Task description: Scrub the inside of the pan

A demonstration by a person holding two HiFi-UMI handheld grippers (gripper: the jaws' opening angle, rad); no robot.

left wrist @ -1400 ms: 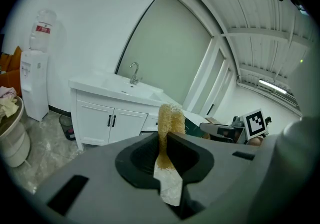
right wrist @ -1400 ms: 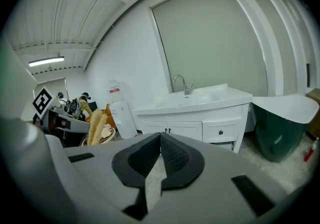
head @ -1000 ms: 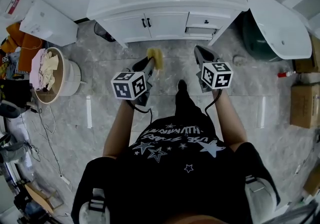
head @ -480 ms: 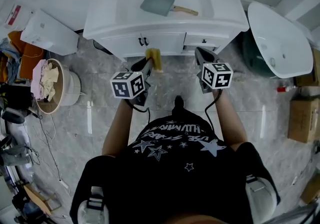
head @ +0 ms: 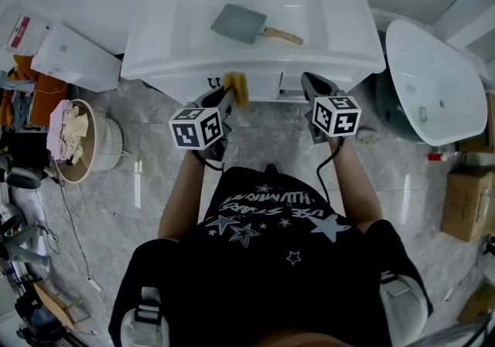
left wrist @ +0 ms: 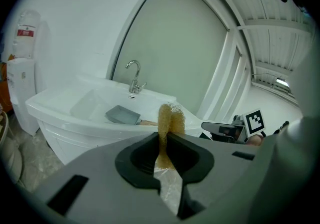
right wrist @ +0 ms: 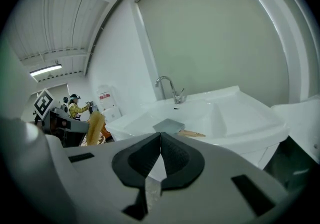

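A pan (head: pixel 238 23) lies in the sink (head: pixel 344 40), top middle. The left gripper (head: pixel 228 96) pinches a sponge (head: pixel 239 88) in its fingers. The right gripper (head: pixel 308 83) has its fingers pressed together, empty.

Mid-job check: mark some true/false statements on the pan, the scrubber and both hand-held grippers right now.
The square grey pan with wooden handle lies in the white sink. True.
The left hand-held gripper clamps a yellow fibrous scrub pad. True.
The right hand-held gripper holds the wooden handle. False: it is shut on nothing.
The scrub pad touches the pan. False: it is held in front of the sink, apart from the pan.
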